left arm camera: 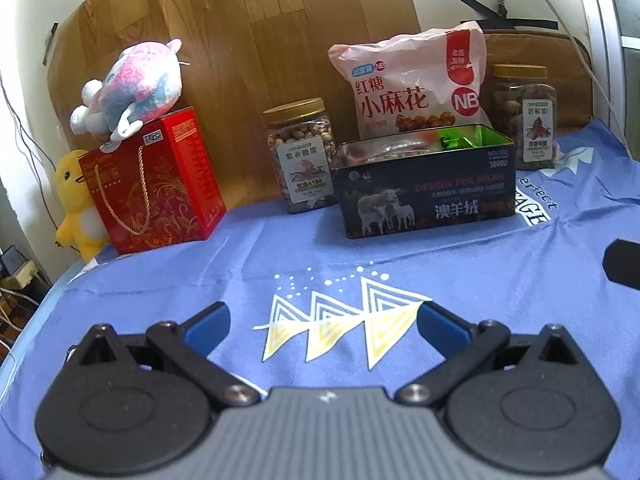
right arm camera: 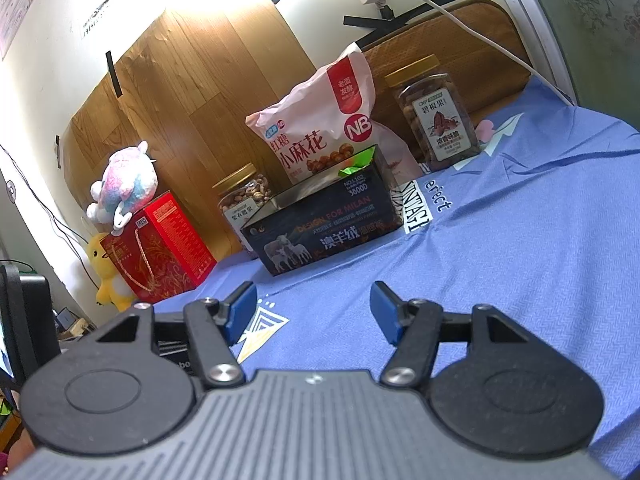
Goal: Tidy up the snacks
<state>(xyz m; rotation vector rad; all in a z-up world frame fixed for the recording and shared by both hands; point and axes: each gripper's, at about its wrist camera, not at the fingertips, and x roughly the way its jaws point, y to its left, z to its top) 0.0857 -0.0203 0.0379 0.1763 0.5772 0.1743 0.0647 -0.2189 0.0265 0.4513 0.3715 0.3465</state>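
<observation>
Now, both your grippers hang over the blue printed cloth (left arm camera: 460, 264) with nothing between their pads. Left gripper (left arm camera: 323, 322): jaws spread wide, empty, tilted down at the triangle print. Right gripper (right arm camera: 313, 314): jaws parted to a middling gap, empty, aimed flatter toward the back row.

Snacks sit in a line at the far edge of the counter, against the wood-grain board. The open dark tin (left arm camera: 426, 194) lies nearest, long axis running left to right across both views, wrapped items showing inside at its right end. The pink snack bag (left arm camera: 412, 80) stands upright just behind the tin, leaning back. One nut jar (left arm camera: 302, 156) stands just beside the tin's left end; the second nut jar (left arm camera: 526, 116) stands behind and right of its right end. The red gift box (left arm camera: 154, 184) with a plush toy on top sits well left, apart from the rest.

Key relation: everything lies straight ahead and beyond the jaws, none within reach yet. From the right gripper the tin's long face is turned at an angle, its right corner closer. The second jar looks nearer to your right hand, the first to your left. My judgement: the bag or a jar gets gripped across its narrow width, so the jaws need to travel forward and rise first.
</observation>
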